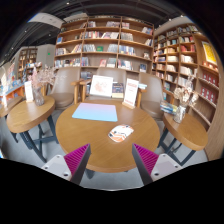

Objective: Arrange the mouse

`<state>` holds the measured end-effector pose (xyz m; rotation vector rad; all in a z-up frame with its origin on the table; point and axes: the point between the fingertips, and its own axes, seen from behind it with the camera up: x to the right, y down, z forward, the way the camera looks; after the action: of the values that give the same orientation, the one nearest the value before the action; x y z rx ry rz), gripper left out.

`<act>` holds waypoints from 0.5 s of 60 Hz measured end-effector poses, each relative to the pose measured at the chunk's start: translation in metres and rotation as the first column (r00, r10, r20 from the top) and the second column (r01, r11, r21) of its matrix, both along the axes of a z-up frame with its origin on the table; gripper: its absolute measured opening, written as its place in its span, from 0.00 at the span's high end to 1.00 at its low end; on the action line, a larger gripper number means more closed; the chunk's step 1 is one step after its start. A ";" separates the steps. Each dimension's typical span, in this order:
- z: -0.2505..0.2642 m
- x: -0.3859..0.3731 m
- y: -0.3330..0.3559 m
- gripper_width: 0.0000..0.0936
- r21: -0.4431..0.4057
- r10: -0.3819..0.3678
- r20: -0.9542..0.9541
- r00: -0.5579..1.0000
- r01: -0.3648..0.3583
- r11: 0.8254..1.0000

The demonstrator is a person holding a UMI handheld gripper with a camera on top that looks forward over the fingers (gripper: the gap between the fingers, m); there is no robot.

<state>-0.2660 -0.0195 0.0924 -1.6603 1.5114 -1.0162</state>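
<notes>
The mouse point(121, 132) sits on the round wooden table point(75, 135), a bit right of the middle of the picture. A light blue mat point(96, 112) lies flat on the table, up and to the left of the mouse. The two are near each other, but I cannot tell if they touch.

The gripper point(110, 160) hangs at the bottom of the picture, well short of the mouse. Its two fingers are spread wide and hold nothing.

The mouse looks small, hard and light, so I think it will lift with little force. Its smooth rounded top may be slippery. The best place to grab is likely its two long sides, low down.

Bookshelves point(105, 45) fill the top of the picture.
</notes>
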 end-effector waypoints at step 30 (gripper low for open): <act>-0.064 0.064 -0.027 0.09 0.048 -0.032 -0.128 0.991 0.038 0.998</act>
<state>-0.2023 -0.0466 0.0289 -1.6961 1.6401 -0.8979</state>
